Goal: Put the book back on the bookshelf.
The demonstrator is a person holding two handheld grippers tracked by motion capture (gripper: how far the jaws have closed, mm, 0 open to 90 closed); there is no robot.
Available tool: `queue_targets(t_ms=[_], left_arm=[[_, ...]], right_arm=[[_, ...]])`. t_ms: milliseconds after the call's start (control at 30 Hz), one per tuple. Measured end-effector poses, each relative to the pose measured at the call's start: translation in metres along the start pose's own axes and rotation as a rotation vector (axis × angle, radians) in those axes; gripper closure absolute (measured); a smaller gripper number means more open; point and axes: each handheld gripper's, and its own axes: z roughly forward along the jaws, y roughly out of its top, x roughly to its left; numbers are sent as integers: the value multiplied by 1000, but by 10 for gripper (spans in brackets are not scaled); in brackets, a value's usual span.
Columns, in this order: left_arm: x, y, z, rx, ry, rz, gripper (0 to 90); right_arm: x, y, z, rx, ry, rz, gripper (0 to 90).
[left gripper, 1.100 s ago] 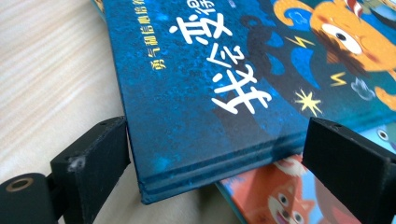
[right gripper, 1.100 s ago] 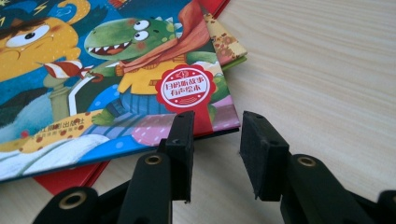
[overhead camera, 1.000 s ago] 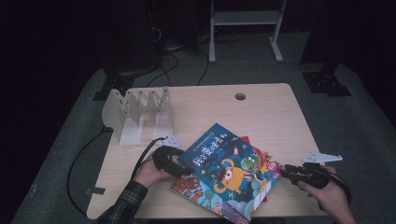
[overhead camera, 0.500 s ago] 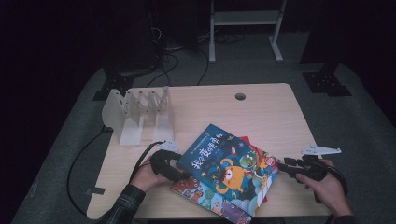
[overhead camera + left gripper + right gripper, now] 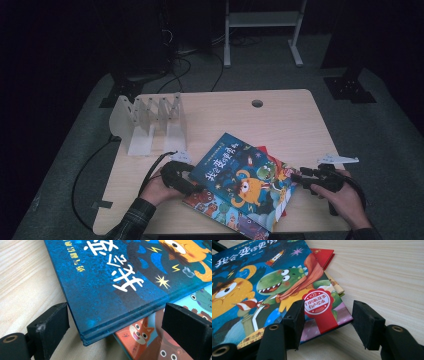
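Grippers flank a blue picture book (image 5: 240, 182) atop a small stack on the table (image 5: 280, 120). Left gripper (image 5: 115, 327) gapes around its spine corner; right gripper (image 5: 328, 320) gapes around the opposite corner, apparently poised to pinch and lift it.

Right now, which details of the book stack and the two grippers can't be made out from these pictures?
- Stack depth: the blue book covers the red book and the lower ones, high view.
- Left gripper: jaw gap too small, high view.
- Right gripper: its left jaw hides part of the blue book's edge, right gripper view.
- Rack slots: too dim, high view.
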Motion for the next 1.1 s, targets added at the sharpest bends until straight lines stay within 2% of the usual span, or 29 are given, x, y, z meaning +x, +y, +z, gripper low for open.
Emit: queue_targets(t_ms=[233, 433, 500, 767, 1100], left_arm=[[-1, -1, -1, 5, 1, -6, 64], [-4, -9, -5, 7, -10, -17, 64], [-4, -11, -6, 11, -5, -9, 64], [-2, -13, -11, -15, 24, -40, 44], [-2, -18, -17, -23, 36, -49, 31]], right_arm=[[0, 5, 5, 4, -9, -8, 432], [1, 11, 12, 6, -6, -19, 431], [2, 13, 14, 10, -6, -25, 431], [4, 18, 20, 6, -10, -51, 436], [10, 22, 25, 14, -10, -68, 436]])
